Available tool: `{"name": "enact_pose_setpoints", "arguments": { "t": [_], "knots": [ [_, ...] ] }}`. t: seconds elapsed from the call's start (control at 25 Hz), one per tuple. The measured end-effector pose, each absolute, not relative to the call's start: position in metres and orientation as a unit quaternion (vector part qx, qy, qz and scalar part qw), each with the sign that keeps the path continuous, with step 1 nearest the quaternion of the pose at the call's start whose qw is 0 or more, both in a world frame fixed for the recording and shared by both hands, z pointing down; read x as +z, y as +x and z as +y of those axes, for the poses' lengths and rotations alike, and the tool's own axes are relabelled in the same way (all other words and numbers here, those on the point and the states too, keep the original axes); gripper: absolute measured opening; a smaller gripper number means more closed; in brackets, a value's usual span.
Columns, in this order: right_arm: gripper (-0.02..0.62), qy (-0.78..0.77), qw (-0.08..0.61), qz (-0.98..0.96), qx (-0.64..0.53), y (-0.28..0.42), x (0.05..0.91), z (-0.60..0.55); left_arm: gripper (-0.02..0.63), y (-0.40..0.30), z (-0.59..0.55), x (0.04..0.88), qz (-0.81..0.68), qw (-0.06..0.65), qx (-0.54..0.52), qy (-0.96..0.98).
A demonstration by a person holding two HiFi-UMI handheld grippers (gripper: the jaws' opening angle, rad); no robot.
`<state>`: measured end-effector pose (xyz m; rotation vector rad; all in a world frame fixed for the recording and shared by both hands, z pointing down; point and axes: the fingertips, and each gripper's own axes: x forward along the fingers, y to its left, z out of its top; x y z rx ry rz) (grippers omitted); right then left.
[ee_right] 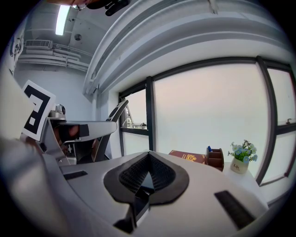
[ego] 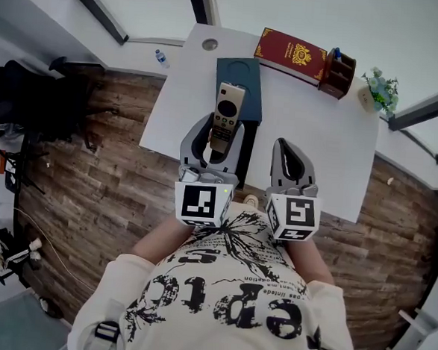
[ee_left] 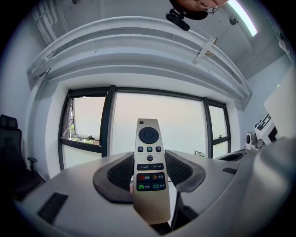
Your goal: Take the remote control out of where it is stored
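My left gripper [ego: 215, 142] is shut on the lower half of a gold remote control [ego: 227, 115]. It holds the remote above the white table [ego: 317, 155], button side up. In the left gripper view the remote [ee_left: 149, 152] stands upright between the two dark pads [ee_left: 121, 172], pointing up toward the windows, and the left gripper [ee_left: 149, 159] clamps it on both sides. Just beyond the remote on the table lies a dark teal box [ego: 244, 86]. My right gripper [ego: 284, 149] hovers to the right, shut with nothing in it; its jaws [ee_right: 149, 156] meet at the tip.
A red book [ego: 291, 54], a wooden pen holder [ego: 337, 72] and a small flower pot [ego: 377, 90] line the table's far right edge. The same book [ee_right: 187, 157], holder [ee_right: 214, 157] and pot [ee_right: 240, 159] show in the right gripper view. Wooden floor lies to the left.
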<state>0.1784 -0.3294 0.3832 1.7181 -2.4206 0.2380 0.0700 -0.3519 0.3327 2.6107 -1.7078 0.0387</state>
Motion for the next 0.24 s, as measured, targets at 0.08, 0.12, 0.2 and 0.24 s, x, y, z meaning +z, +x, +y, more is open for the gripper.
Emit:
{"name": "enact_pose_setpoints", "arguments": {
  "t": [0.08, 0.12, 0.2, 0.24],
  "knots": [
    [0.003, 0.575, 0.082, -0.81, 0.078, 0.1794, 0.3829, -0.3306, 0.219, 0.0712, -0.3528, 0.334, -0.547, 0.012, 0.014, 0.837],
    [0.003, 0.575, 0.082, -0.811, 0.078, 0.1798, 0.383, -0.3313, 0.219, 0.0721, -0.3539, 0.334, -0.547, 0.012, 0.014, 0.837],
    [0.003, 0.574, 0.083, -0.811, 0.078, 0.1813, 0.3834, -0.3328, 0.219, 0.0742, -0.3564, 0.3344, -0.546, 0.013, 0.014, 0.837],
    [0.003, 0.574, 0.083, -0.811, 0.078, 0.1821, 0.3836, -0.3335, 0.219, 0.0753, -0.3577, 0.3348, -0.546, 0.014, 0.015, 0.838]
  ]
}}
